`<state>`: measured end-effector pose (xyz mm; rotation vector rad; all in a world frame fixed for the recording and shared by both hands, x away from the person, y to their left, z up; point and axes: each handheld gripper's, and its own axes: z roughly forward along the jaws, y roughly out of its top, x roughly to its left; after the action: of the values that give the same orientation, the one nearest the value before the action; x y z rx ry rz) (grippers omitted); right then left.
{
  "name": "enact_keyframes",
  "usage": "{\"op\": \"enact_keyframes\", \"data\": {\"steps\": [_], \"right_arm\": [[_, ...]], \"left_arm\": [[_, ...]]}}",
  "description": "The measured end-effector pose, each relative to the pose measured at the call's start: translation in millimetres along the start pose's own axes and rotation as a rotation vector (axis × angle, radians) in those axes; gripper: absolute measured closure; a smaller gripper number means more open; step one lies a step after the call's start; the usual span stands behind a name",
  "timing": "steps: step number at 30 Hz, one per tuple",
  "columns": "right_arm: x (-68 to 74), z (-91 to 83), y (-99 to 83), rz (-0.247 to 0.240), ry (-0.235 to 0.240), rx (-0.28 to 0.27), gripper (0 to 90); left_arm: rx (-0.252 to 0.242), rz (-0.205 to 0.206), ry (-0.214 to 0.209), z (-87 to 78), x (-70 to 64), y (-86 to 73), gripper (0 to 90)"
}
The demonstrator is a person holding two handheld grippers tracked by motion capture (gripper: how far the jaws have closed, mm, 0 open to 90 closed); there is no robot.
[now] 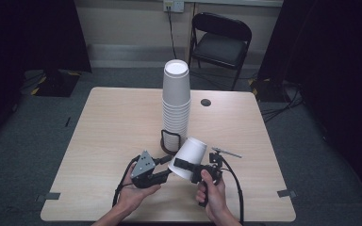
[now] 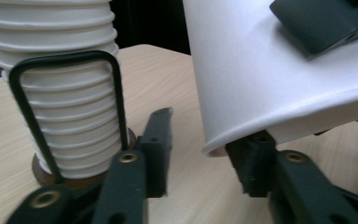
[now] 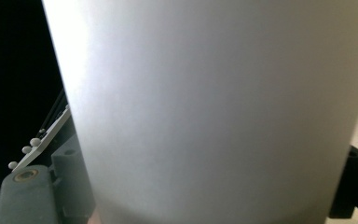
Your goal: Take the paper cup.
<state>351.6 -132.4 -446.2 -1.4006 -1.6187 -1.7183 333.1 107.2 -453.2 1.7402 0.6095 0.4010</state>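
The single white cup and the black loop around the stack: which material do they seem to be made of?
The single white cup, held by the right gripper: probably paper, matte and smooth, with a rolled rim. The black loop: seemingly bent metal rod with a dull black coating, thin and evenly curved; plastic is possible.

Count on surface [image 1: 113, 122]:
- Loose white paper cup [image 1: 191, 156]: one, apart from stack.
- Stack of white paper cups [image 1: 176, 101]: one stack; about a dozen rims visible in left gripper view, exact number cannot be told.
- Black wire holder [image 1: 170, 141] at stack base: one.
- Grippers: two, left gripper [image 1: 162, 168] and right gripper [image 1: 185, 165].
- Hands: two.
- Dark round hole [image 1: 206, 102] in surface: one.
- Folding chair [image 1: 220, 40] beyond surface: one.
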Motion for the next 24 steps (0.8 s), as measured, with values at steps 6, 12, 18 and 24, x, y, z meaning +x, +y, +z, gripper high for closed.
{"op": "enact_keyframes", "data": {"steps": [6, 12, 18, 24], "right_arm": [[3.0, 3.4, -3.3, 0.018, -0.004, 0.014, 14.1], [5.1, 5.9, -5.4, 0.048, -0.007, 0.025, 14.0], [3.9, 9.2, -5.1, 0.051, -0.013, 0.032, 14.0], [3.5, 12.4, -7.5, 0.027, -0.009, 0.083, 11.6]], "left_arm": [[0.0, 0.037, 0.011, 2.1, -2.9, 1.5, 69.1], [-0.001, 0.044, 0.017, 4.4, -4.2, 2.0, 71.4], [-0.01, 0.029, 0.023, 7.2, -2.8, 1.0, 69.1], [-0.001, 0.047, -0.003, 6.8, -4.1, 2.4, 77.4]]}}
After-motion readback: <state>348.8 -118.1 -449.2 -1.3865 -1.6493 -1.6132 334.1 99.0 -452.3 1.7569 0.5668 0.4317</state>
